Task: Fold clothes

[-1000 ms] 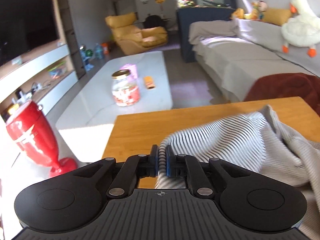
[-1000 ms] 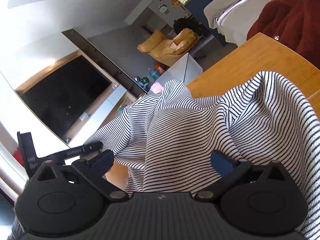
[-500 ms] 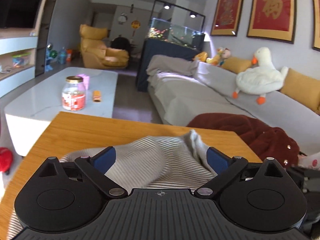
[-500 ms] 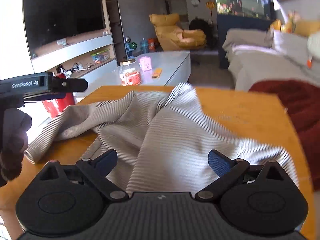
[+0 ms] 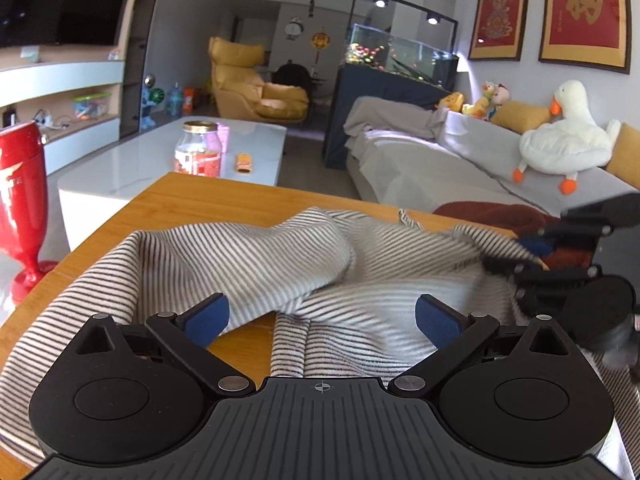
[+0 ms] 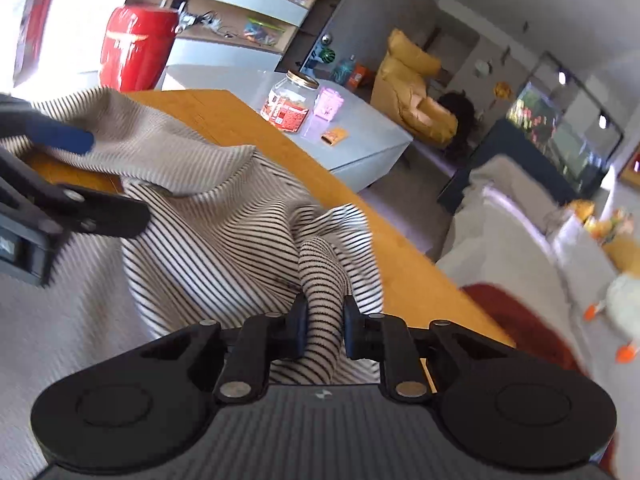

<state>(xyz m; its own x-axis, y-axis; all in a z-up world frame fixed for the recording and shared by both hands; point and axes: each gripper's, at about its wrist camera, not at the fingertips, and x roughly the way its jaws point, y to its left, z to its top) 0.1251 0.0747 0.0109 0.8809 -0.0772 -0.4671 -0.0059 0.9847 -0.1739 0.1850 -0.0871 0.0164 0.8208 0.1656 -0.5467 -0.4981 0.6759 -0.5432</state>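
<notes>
The right gripper (image 6: 323,330) pinches a bunched fold of the rumpled black-and-white striped knit garment (image 5: 304,264) on the wooden table (image 5: 224,200), seemingly to lift it, while the left gripper (image 5: 322,316) gapes empty over its near edge.

Low in the frame the right gripper (image 6: 324,326) has its two black fingers pinched onto a bunched fold of the striped garment (image 6: 224,232), which spreads crumpled up and to the left over the wooden table (image 6: 404,272). At the left edge the left gripper (image 6: 60,160) reaches in, blue pad against the cloth. Upper left stands a red vase (image 6: 134,48). Past the table, at upper centre, a jar (image 6: 290,100) sits on the white coffee table (image 6: 360,144).
</notes>
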